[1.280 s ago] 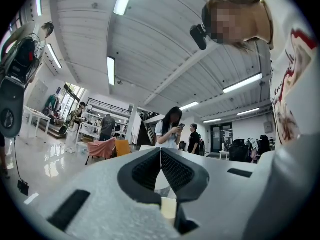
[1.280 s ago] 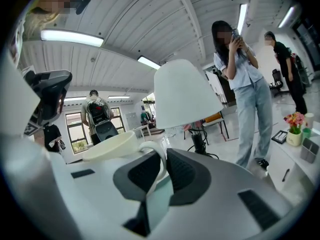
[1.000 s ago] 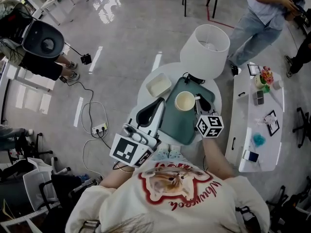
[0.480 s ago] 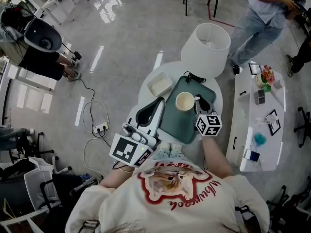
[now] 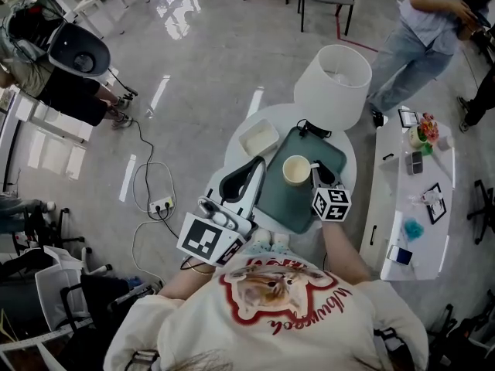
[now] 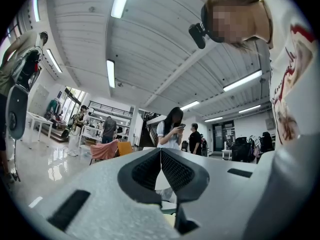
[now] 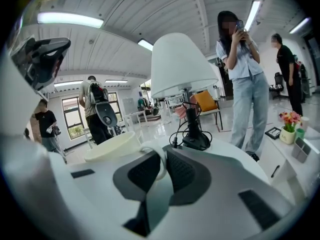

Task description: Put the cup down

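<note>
Left gripper (image 6: 160, 151): fingers clenched, nothing between them, idle. Cup (image 5: 296, 170) sits just left of the right gripper (image 5: 318, 171), over the green tray (image 5: 285, 204); can't tell if its base touches yet. Right fingers (image 7: 184, 172) grasp the cup handle (image 7: 163, 160), with the cup's body beyond the tips. Step looks like the set-down. Next move: seat the base flat, release the fingers, then back off without catching the handle.

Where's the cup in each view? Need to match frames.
Head view: cup at centre, over the green tray, with the right gripper at its handle.
Right gripper view: cup left of centre, its handle between the jaws.
Left gripper view: not in it.
Shared landmark: the standing person in a pale top.
</note>
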Available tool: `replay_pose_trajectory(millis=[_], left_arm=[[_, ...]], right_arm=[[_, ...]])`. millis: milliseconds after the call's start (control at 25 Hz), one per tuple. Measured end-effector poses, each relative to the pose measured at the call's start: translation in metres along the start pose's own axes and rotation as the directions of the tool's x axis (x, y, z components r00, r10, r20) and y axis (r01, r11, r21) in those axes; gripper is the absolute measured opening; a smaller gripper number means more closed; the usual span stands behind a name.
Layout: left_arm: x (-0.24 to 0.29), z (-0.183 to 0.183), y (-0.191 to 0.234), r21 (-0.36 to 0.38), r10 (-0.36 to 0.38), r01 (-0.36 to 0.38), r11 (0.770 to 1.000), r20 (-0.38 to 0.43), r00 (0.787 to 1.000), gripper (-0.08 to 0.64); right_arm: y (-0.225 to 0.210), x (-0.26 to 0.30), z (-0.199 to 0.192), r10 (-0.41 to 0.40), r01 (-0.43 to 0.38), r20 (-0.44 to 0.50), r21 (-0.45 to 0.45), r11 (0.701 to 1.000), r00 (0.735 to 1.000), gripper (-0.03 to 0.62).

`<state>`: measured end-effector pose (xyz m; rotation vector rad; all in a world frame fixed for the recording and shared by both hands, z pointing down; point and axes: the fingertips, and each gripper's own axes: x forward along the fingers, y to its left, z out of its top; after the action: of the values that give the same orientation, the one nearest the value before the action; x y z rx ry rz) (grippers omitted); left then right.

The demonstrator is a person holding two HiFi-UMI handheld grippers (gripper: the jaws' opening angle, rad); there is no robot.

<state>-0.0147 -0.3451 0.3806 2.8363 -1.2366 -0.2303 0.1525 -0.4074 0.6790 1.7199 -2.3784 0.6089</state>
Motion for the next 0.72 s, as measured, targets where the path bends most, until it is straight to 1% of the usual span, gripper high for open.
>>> replay_pose_trajectory(millis=[360,600,720], left_arm=[[-0.003,0.008,-0.001,0.008,0.005,-0.005,1.0,0.02,1.0,0.017],[-0.005,0.009,0.0,0.009,0.006,-0.006,1.0,0.026,1.0,0.017],[-0.004,0.009,0.0,0.007,0.003,-0.004,1.0,0.025,1.0,0.017]], right_arm=[[-0.002,0.002,-0.01,-0.003,0.003,-0.03,0.006,1.0,1.0,0.049],[-0.008,0.004,-0.018,-0.012,0.014,-0.045,0.053,0.999,0.999,0.049],[-0.012,0.004,-0.025,-0.024,0.027,-0.066,0.044,0.999,0.998,0.049]])
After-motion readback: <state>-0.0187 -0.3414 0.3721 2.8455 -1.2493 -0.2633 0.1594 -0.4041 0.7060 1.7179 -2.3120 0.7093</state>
